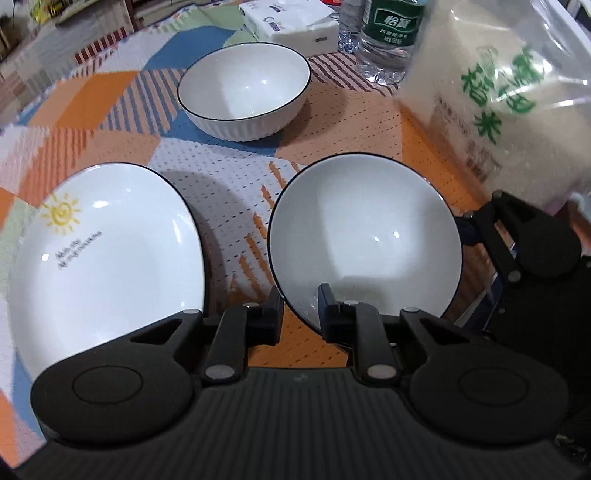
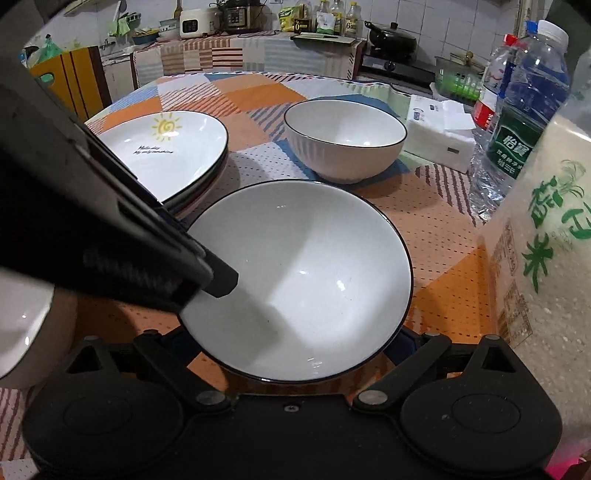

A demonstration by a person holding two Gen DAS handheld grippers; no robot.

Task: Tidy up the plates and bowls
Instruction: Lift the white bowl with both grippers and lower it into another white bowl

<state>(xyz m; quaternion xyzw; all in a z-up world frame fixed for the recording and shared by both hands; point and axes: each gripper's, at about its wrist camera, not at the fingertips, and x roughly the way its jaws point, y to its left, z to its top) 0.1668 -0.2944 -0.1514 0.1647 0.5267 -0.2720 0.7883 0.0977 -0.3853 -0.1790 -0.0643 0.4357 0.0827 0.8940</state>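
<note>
A white bowl with a dark rim (image 1: 364, 236) (image 2: 299, 280) is held tilted above the table. My left gripper (image 1: 301, 314) is shut on its near left rim, one finger inside and one outside; it shows as a black finger (image 2: 218, 277) in the right wrist view. My right gripper has its fingers hidden under the bowl, spread wide; its body (image 1: 532, 251) shows to the right of the bowl. A second white ribbed bowl (image 1: 243, 90) (image 2: 345, 138) stands farther back. A stack of white plates with a sun drawing (image 1: 107, 258) (image 2: 166, 151) lies to the left.
A large bag of rice (image 1: 498, 107) (image 2: 546, 266) stands close on the right. Water bottles (image 1: 388, 37) (image 2: 524, 122) and a tissue pack (image 1: 291, 20) (image 2: 439, 133) sit behind the far bowl. The tablecloth (image 1: 229, 184) is patterned. A kitchen counter (image 2: 258, 48) lies beyond.
</note>
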